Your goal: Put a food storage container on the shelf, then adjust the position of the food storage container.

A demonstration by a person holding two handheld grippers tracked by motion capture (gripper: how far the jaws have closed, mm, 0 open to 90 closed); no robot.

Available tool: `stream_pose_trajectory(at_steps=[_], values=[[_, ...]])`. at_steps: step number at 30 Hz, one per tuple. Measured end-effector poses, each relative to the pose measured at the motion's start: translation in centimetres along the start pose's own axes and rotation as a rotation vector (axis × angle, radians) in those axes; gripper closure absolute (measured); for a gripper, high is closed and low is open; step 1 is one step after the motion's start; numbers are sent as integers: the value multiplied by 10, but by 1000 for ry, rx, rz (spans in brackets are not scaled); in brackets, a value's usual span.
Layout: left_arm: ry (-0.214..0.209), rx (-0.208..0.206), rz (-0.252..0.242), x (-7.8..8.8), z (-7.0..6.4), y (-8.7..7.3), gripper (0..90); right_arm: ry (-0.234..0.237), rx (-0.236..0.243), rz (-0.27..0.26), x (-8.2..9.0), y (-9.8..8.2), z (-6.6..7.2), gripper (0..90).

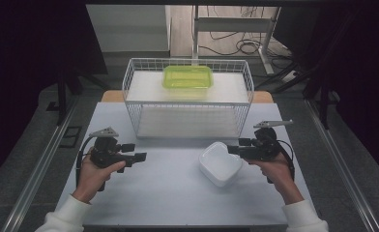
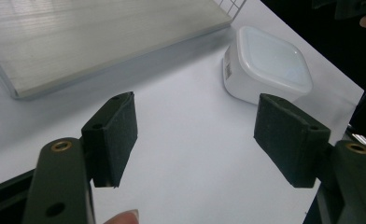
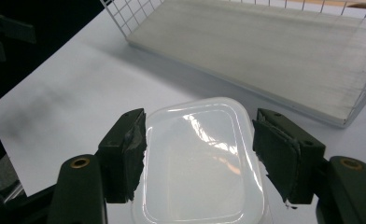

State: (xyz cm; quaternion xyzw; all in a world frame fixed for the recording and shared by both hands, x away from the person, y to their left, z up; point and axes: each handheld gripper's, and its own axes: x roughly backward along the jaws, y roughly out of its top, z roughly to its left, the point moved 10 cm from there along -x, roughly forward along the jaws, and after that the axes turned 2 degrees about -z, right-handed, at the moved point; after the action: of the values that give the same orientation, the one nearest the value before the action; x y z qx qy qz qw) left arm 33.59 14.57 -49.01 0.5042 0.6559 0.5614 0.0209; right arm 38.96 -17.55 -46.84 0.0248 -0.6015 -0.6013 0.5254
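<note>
White lidded box (image 1: 220,163) sits on the table (image 1: 168,193) right of centre, in front of the wire rack (image 1: 187,99); glossy plastic, probably light, stiff and slippery. Right gripper (image 3: 199,151) jaws spread, straddling the lid, apparently not pressing; best hold is across the side walls below the rim. Left gripper (image 2: 195,140) jaws spread, empty.

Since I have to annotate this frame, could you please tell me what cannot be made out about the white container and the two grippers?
- White container: right gripper view, near end cut off by the bottom edge; the frosted lid hides any contents.
- Right gripper: pads flank the container; contact cannot be told.
- Container label: left gripper view, too small to read.
- Left gripper: jaws open over bare table.
</note>
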Motion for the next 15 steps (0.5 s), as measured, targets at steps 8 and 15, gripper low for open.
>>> stream_pose_trajectory(at_steps=[8, 15], values=[[-19, 8, -1, -1, -2, -1, 281, -53, -1, 36, -3, -5, -9, 366], [0, -3, 28, -10, 1, -7, 281, -66, -20, 51, -3, -9, -20, 378]])
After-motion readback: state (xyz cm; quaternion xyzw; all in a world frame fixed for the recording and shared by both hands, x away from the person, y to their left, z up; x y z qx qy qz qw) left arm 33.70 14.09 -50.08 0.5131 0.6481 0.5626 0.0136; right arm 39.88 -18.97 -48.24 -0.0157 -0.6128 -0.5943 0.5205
